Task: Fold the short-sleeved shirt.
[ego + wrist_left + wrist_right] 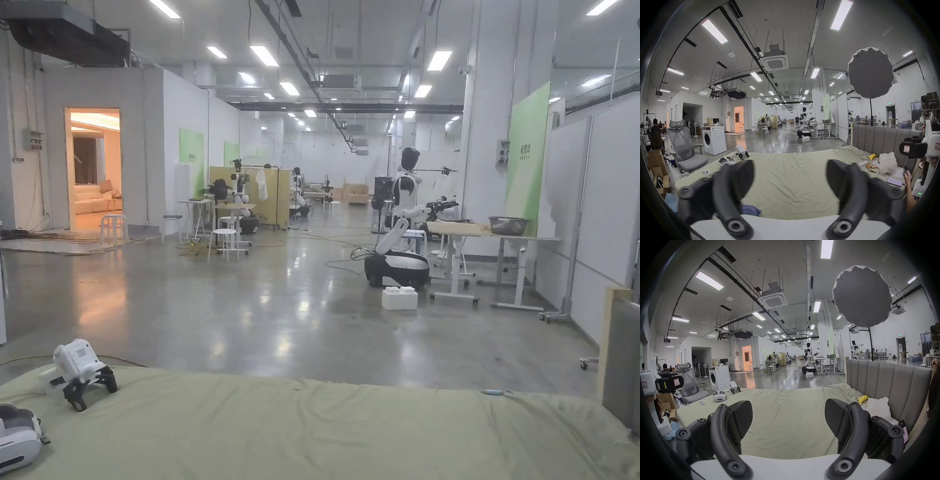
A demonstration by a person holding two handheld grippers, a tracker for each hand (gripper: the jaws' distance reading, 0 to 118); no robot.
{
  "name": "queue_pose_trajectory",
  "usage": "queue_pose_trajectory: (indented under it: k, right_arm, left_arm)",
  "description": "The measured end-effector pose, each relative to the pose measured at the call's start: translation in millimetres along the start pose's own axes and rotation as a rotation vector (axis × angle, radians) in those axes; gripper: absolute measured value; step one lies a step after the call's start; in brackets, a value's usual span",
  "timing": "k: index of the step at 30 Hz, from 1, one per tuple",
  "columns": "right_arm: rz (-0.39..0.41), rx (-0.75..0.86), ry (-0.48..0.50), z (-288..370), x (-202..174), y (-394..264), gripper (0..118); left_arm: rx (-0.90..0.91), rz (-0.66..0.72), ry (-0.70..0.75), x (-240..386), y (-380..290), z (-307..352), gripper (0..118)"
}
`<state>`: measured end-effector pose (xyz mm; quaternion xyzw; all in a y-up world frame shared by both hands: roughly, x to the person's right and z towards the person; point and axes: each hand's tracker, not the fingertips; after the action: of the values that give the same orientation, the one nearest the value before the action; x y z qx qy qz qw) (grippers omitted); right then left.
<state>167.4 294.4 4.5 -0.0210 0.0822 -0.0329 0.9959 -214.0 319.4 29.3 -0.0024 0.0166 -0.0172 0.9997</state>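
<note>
The left gripper (790, 175) and the right gripper (788, 414) hang above the bed (786, 415) with jaws wide, holding nothing. A bluish cloth (750, 210), perhaps the shirt, lies bunched at the bed's near edge by the left gripper. A spare gripper (80, 370) and a headset (719, 396) sit at the far left corner. A white garment (877, 407) and a yellow bag (863, 398) lie along the headboard (886, 384). The red-edged tags on the grippers are too small to read.

Spare gripper (83, 374) on bed (325, 431), headboard (622, 362) right
</note>
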Motion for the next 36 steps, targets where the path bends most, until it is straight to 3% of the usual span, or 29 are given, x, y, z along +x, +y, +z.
queue_pose_trajectory:
  k: [2,5,28,31,34,36]
  right_arm:
    - [-0.009,0.006,0.002,-0.3,-1.5,0.3,102]
    - [-0.001,0.017,-0.003,-1.7,-2.0,-0.4,118]
    - [-0.034,0.002,-0.003,-1.0,0.4,8.3,118]
    - [-0.07,-0.025,-0.004,-2.6,-1.8,13.3,118]
    - [-0.075,-0.073,-0.021,-5.2,-4.1,17.5,118]
    - [-0.099,-0.105,-0.091,-4.7,-6.8,20.3,118]
  left_arm:
    - [0.005,-0.006,-0.005,-0.1,-0.3,-0.1,117]
    - [0.02,-0.011,0.003,1.5,-1.3,0.5,118]
    - [-0.007,0.005,0.015,-3.1,-3.1,1.7,118]
    - [-0.011,0.026,0.009,-4.7,-2.7,1.6,118]
    - [-0.012,0.046,0.003,-6.5,-2.1,1.3,118]
    - [-0.013,0.045,0.0,-6.9,-1.8,1.8,118]
